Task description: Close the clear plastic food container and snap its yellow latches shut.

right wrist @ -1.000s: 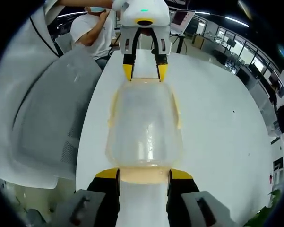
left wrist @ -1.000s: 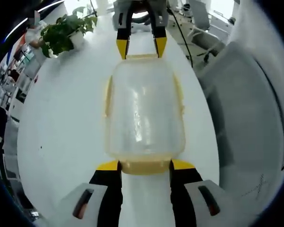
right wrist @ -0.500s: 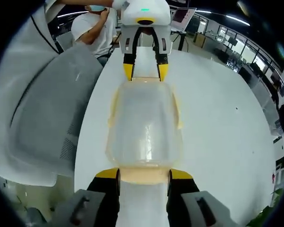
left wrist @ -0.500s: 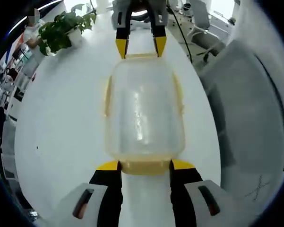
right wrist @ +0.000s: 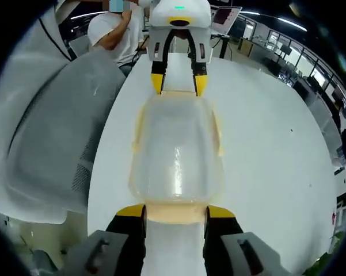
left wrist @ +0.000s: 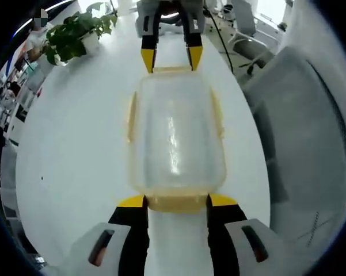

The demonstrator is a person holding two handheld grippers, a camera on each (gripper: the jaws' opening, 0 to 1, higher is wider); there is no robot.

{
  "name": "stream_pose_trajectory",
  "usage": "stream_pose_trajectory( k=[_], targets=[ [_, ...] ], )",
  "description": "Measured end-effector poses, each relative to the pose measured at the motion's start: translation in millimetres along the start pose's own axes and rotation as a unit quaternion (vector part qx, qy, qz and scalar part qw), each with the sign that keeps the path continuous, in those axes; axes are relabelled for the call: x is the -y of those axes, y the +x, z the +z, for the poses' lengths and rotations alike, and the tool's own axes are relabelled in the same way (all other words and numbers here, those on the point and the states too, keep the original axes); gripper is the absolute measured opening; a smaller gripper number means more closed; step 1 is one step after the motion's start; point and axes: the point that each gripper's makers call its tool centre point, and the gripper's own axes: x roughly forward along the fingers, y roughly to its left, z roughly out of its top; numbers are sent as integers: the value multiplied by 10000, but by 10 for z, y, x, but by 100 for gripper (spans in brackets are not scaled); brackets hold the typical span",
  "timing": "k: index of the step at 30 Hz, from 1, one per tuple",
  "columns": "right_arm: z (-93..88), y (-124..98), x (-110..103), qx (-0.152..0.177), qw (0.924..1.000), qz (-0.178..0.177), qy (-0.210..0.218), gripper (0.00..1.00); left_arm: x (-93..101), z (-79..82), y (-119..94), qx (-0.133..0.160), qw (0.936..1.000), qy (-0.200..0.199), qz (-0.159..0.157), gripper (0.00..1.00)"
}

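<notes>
Left gripper view: one clear plastic food container (left wrist: pixel 175 135) lies on the white table (left wrist: pixel 75 149), lid on, its long axis running straight away from the camera. Four yellow latches show along its edges, one on each side; the near-end latch (left wrist: pixel 175 202) sits between the jaws of the left gripper (left wrist: pixel 175 202), whose two yellow-tipped fingers (left wrist: pixel 132 202) stand apart on either side of it, just beside its corners, and I cannot tell whether they press it. At the far end the right gripper (left wrist: pixel 168 57) faces back, its two fingers apart and its tips at the far latch (left wrist: pixel 171 69). One potted plant (left wrist: pixel 75 35) stands on the table well beyond the container, to the upper left. One grey chair back (left wrist: pixel 299 138) stands beside the table on the right

Right gripper view: the same single container (right wrist: pixel 177 149) from the opposite end, long axis again pointing away, with the right gripper (right wrist: pixel 175 211) straddling the near latch (right wrist: pixel 175 213), fingers apart. The left gripper (right wrist: pixel 179 83) meets the far end. One person in a white shirt (right wrist: pixel 112 34) is behind it, and one grey chair (right wrist: pixel 57 138) is on the left
</notes>
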Motion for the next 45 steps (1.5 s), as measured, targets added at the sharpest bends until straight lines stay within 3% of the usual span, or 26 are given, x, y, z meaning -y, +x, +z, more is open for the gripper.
stream_pose_trajectory(
  k=[45],
  targets=[
    [-42,-2,8,-77,10000,14,-57,43,64,-30,-36,-85,10000,30,-7,38]
  ],
)
